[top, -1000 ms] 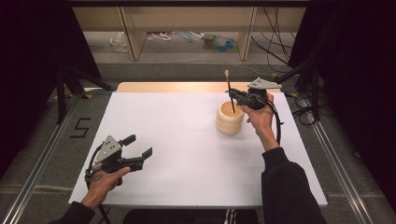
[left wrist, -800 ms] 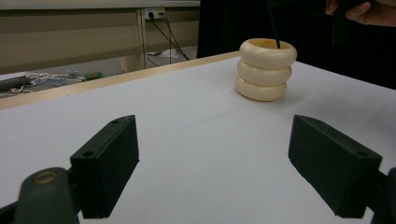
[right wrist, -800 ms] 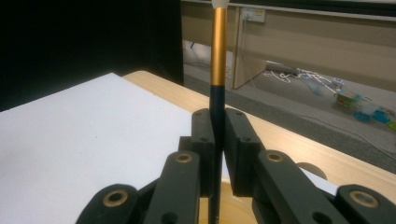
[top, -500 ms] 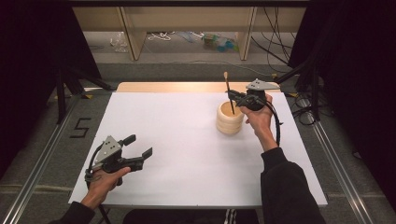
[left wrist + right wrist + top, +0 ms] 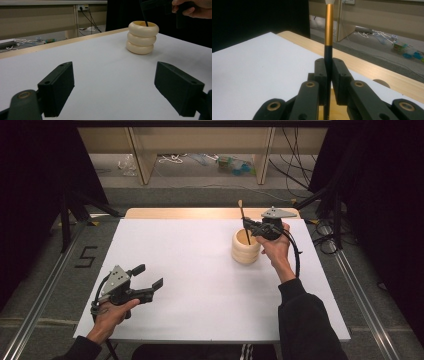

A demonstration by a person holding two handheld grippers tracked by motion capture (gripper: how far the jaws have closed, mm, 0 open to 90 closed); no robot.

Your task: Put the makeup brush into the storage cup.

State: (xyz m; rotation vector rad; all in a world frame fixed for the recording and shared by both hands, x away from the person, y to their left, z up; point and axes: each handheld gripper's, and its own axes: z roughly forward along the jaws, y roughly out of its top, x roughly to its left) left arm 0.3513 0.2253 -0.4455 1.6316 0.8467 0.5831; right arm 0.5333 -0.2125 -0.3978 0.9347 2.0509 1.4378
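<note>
White counter (image 5: 190, 270) carries a cream ringed holder (image 5: 245, 247) at its far right; right tongs (image 5: 329, 75) clamp a black-and-gold brush (image 5: 328, 37) upright, lower end inside the holder; left tongs (image 5: 115, 85) stand wide, empty, near edge. Judgement: lower straight, keep the shaft vertical, release only once it bottoms.

The left hand-held gripper (image 5: 150, 279) rests wide open (level), the right hand-held gripper (image 5: 248, 226) clamped tight.

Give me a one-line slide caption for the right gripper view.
Right gripper clamps an upright brush above the cream holder on the white table.
</note>
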